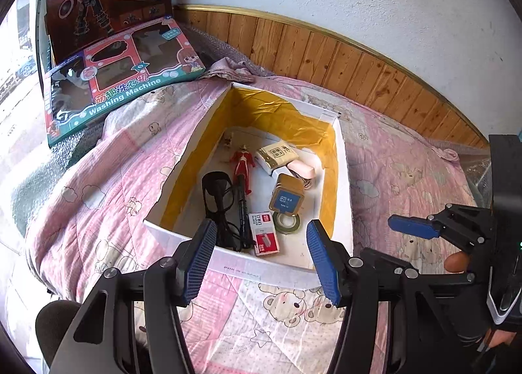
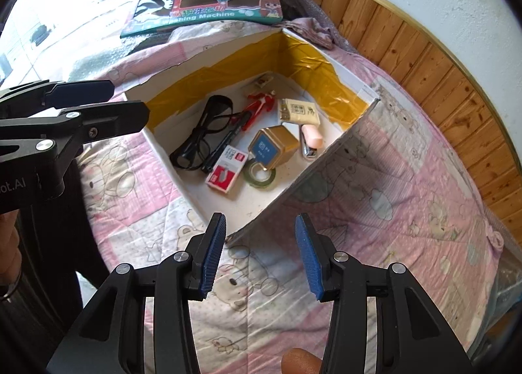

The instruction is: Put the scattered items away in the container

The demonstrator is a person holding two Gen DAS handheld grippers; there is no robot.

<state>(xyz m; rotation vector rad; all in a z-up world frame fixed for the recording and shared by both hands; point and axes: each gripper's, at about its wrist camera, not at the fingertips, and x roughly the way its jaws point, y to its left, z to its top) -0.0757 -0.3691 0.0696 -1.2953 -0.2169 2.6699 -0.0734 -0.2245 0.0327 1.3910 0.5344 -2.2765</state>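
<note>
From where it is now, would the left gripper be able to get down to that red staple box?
Probably yes. The left gripper is open and empty just above the near wall of the container, which has no lid. The staple box lies flat just inside with nothing on top, though the pen lies close beside it.

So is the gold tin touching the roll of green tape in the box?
Touching. In the right wrist view the gold tin lies tipped with its lower edge resting on the roll of green tape, no gap between them; the left wrist view shows the same overlap.
</note>
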